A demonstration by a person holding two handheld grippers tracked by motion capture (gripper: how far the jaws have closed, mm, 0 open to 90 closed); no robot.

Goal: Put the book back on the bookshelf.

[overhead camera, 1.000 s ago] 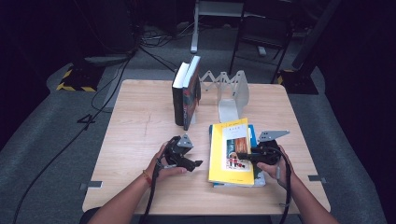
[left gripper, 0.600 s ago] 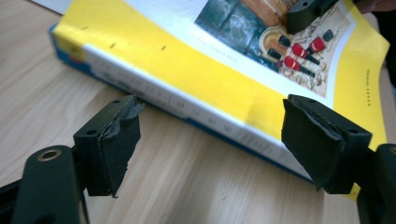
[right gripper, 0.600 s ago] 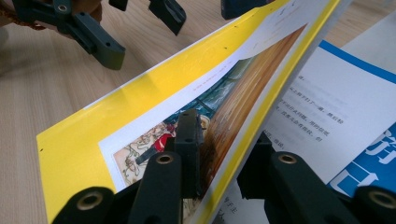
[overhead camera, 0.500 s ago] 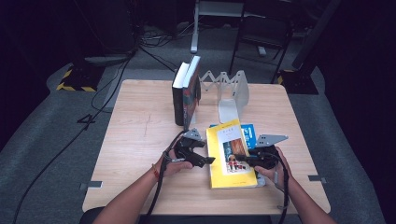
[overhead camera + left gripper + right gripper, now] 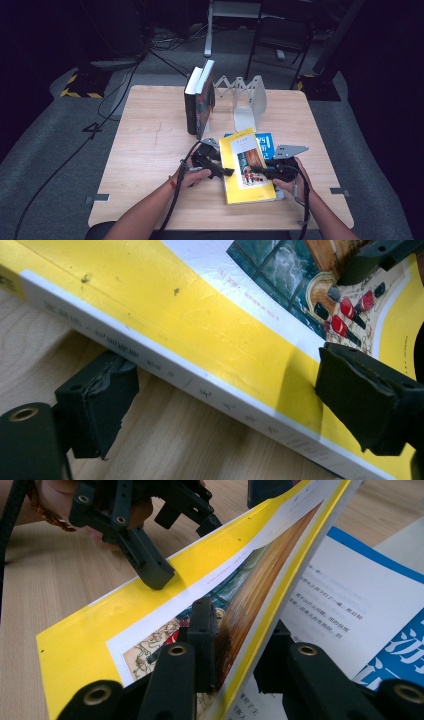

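Note:
A yellow book (image 5: 240,150) lies tilted over a blue book (image 5: 265,142) at the table's front middle. My right gripper (image 5: 260,171) is shut on the yellow book's (image 5: 150,600) right edge, one jaw on the cover and one beneath, so that edge is raised off the blue book (image 5: 350,605). My left gripper (image 5: 226,172) is at the spine side. Its jaws (image 5: 225,400) have just been opening and straddle the white spine (image 5: 165,372), one finger (image 5: 97,405) below on the wood, the other finger (image 5: 365,405) above the cover, neither pressing.
Two dark books (image 5: 199,100) stand upright at the back middle of the wooden table (image 5: 150,140). Beside them stands a grey accordion book rack (image 5: 247,97). A person's hands hold both grippers from the front edge. Cables trail to the left.
My left gripper has moved right, up to the yellow book's spine edge. The yellow book has turned a little while the right gripper keeps hold of it.

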